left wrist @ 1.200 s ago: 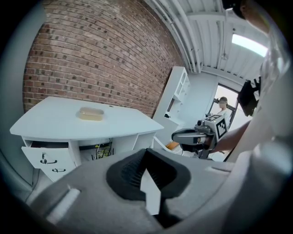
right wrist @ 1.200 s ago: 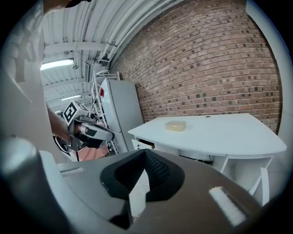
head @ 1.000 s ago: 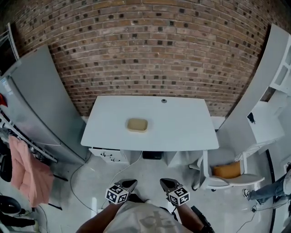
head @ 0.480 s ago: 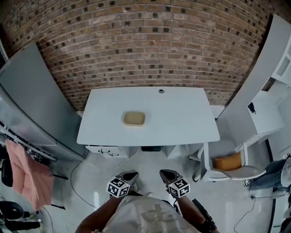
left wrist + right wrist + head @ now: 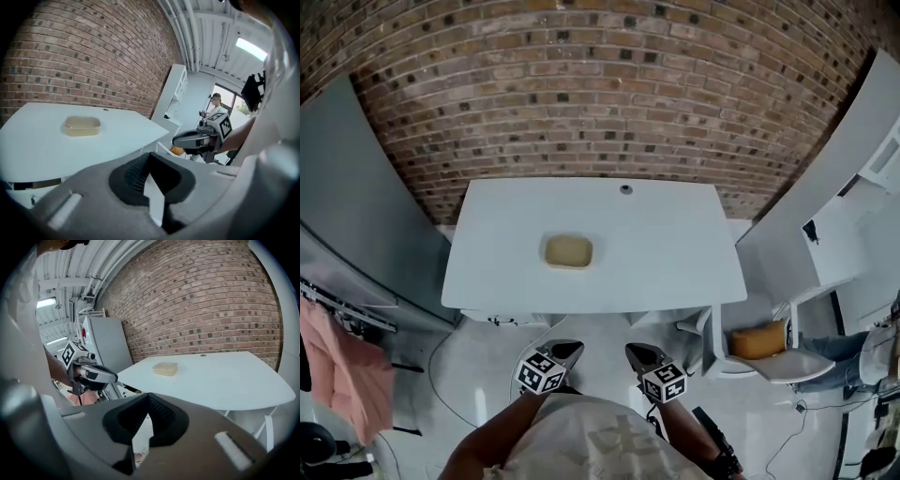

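The left gripper (image 5: 565, 349) and right gripper (image 5: 636, 354) hang side by side at the waist, pointing at the table (image 5: 675, 253). Both have their jaws together and are empty. The box (image 5: 568, 251) lies on the table, well apart from them.

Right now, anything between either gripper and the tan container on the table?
Nothing visible. The tan container sits on the white table, left of centre. The left gripper and right gripper hang short of the table's near edge; only floor and bare tabletop lie between.
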The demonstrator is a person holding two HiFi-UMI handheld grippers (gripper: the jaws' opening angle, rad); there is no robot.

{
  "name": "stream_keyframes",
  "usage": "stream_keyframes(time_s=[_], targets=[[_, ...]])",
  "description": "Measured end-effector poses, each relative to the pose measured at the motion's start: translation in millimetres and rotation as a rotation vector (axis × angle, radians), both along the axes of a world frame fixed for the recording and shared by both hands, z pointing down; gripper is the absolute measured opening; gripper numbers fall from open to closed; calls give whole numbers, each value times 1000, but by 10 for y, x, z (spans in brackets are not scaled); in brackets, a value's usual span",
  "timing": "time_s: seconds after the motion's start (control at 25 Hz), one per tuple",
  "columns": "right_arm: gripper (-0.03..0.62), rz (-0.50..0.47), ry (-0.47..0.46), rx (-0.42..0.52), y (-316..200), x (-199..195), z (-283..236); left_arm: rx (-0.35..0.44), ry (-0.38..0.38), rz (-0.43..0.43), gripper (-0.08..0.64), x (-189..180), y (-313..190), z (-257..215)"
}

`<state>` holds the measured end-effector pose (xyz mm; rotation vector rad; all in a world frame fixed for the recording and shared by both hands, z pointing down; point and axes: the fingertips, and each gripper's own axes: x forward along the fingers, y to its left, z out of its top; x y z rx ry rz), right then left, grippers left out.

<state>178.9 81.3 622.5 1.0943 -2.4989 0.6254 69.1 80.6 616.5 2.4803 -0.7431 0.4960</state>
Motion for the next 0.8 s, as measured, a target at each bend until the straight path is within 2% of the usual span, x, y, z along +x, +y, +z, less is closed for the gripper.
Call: stream_keyframes(time_s=[0.4, 0.8], targets=[[9, 42, 33, -16, -727, -317, -21, -27, 30, 31, 3, -315, -715, 64], [9, 105, 58, -18, -1347, -587, -102, -25, 51, 34, 3, -793, -1235, 14]])
